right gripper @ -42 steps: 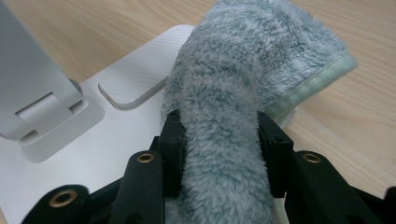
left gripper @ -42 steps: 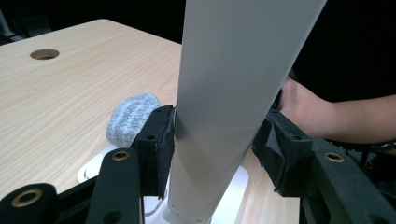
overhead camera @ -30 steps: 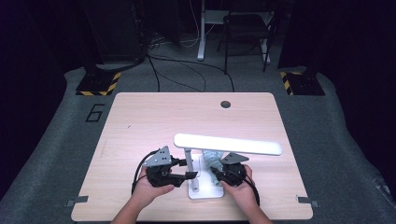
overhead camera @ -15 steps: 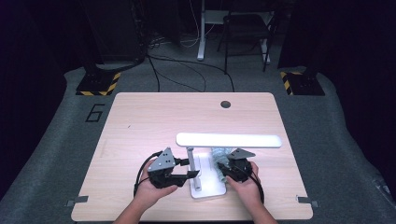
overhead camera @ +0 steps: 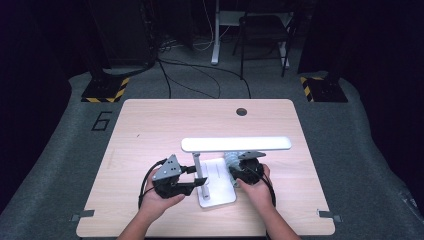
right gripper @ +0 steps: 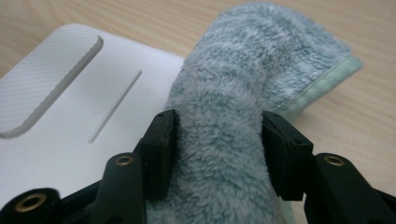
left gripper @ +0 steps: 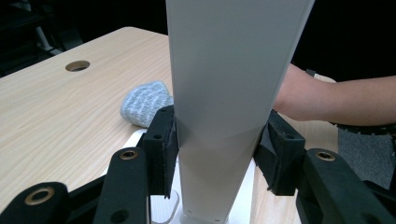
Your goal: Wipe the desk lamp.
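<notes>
The left hand-held gripper point(overhead camera: 200, 183) clamps the lamp post point(left gripper: 229, 107) at six o'clock on the table point(overhead camera: 150, 125). At its three o'clock, the right hand-held gripper point(right gripper: 217, 140), jaws just widened, loosely brackets the cloth point(right gripper: 233, 93); it could slip free during wiping.

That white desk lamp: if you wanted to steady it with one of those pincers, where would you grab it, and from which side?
Probably the upright post, low down, coming in level from the lamp's left. It is slim, bare and flat-sided, so two pads can squeeze it squarely, as the left gripper does here. The long lamp head would likely tip under a grip, and the flat base offers little edge.
</notes>
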`<action>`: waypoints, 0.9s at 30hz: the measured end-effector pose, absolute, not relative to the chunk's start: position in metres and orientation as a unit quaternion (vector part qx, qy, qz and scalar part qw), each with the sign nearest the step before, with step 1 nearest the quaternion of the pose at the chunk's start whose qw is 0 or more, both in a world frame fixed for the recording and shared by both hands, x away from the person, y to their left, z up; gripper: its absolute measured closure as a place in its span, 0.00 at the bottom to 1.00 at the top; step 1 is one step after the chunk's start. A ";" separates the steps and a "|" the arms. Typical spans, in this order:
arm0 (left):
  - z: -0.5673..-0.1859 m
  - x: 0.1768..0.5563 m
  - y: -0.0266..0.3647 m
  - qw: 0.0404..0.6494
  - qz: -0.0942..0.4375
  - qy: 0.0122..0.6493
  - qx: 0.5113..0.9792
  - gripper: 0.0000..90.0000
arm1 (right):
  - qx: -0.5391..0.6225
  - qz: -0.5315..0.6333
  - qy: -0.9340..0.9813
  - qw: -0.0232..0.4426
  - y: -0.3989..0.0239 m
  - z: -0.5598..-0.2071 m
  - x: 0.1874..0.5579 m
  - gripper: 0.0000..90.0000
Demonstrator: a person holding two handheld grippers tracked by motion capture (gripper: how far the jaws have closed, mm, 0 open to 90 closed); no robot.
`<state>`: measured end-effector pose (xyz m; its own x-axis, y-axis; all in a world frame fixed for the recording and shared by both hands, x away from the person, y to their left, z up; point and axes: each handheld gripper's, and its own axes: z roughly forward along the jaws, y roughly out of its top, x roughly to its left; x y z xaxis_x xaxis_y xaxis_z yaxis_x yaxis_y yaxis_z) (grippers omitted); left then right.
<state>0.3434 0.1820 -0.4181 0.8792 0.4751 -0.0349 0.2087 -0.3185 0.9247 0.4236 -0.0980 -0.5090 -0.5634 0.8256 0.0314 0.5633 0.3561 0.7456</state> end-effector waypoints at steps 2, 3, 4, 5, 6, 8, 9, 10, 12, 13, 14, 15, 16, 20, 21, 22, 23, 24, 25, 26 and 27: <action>-0.418 0.344 0.183 0.544 0.117 0.213 0.803 0.59 | 0.432 0.374 0.799 0.186 -0.095 -0.508 0.425 0.50; -0.418 0.345 0.183 0.545 0.120 0.213 0.802 0.58 | 0.432 0.380 0.797 0.186 -0.094 -0.507 0.426 0.48; -0.418 0.345 0.183 0.545 0.118 0.214 0.802 0.58 | 0.432 0.383 0.794 0.188 -0.094 -0.505 0.426 0.47; -0.418 0.345 0.183 0.546 0.116 0.215 0.802 0.58 | 0.433 0.388 0.791 0.189 -0.093 -0.504 0.426 0.47; -0.417 0.345 0.183 0.544 0.111 0.216 0.803 0.58 | 0.432 0.389 0.790 0.193 -0.093 -0.502 0.426 0.47; -0.417 0.346 0.183 0.546 0.103 0.218 0.802 0.57 | 0.433 0.389 0.788 0.200 -0.093 -0.500 0.428 0.53; -0.416 0.346 0.183 0.552 0.104 0.220 0.798 0.56 | 0.435 0.386 0.787 0.205 -0.093 -0.500 0.430 0.58; -0.415 0.347 0.185 0.558 0.098 0.220 0.794 0.55 | 0.444 0.383 0.785 0.201 -0.093 -0.499 0.431 0.61; -0.412 0.348 0.187 0.564 0.095 0.219 0.791 0.52 | 0.451 0.387 0.782 0.188 -0.095 -0.501 0.437 0.65; -0.410 0.348 0.187 0.568 0.091 0.219 0.788 0.52 | 0.455 0.388 0.780 0.183 -0.096 -0.502 0.439 0.67; -0.409 0.348 0.187 0.569 0.094 0.219 0.787 0.52 | 0.459 0.390 0.777 0.180 -0.096 -0.503 0.442 0.68; -0.408 0.348 0.186 0.566 0.091 0.214 0.791 0.54 | 0.460 0.389 0.777 0.182 -0.095 -0.503 0.444 0.70; -0.407 0.348 0.185 0.561 0.101 0.209 0.794 0.56 | 0.461 0.386 0.778 0.183 -0.094 -0.504 0.445 0.71; -0.408 0.346 0.184 0.561 0.108 0.202 0.796 0.58 | 0.463 0.381 0.780 0.177 -0.087 -0.506 0.452 0.76; -0.408 0.346 0.184 0.562 0.109 0.202 0.795 0.58 | 0.460 0.381 0.782 0.179 -0.085 -0.507 0.452 0.77; -0.409 0.346 0.184 0.562 0.113 0.201 0.794 0.58 | 0.451 0.381 0.787 0.179 -0.084 -0.507 0.453 0.78; -0.408 0.345 0.183 0.561 0.116 0.203 0.794 0.58 | 0.454 0.378 0.787 0.177 -0.081 -0.507 0.451 0.78; -0.408 0.345 0.182 0.558 0.122 0.204 0.795 0.58 | 0.454 0.379 0.787 0.176 -0.081 -0.507 0.451 0.79; -0.408 0.344 0.181 0.557 0.125 0.206 0.794 0.59 | 0.448 0.378 0.791 0.175 -0.081 -0.507 0.450 0.79; -0.408 0.343 0.180 0.556 0.127 0.208 0.795 0.59 | 0.448 0.381 0.790 0.174 -0.081 -0.507 0.450 0.79; -0.407 0.343 0.180 0.553 0.127 0.208 0.796 0.59 | 0.450 0.383 0.789 0.169 -0.082 -0.507 0.448 0.79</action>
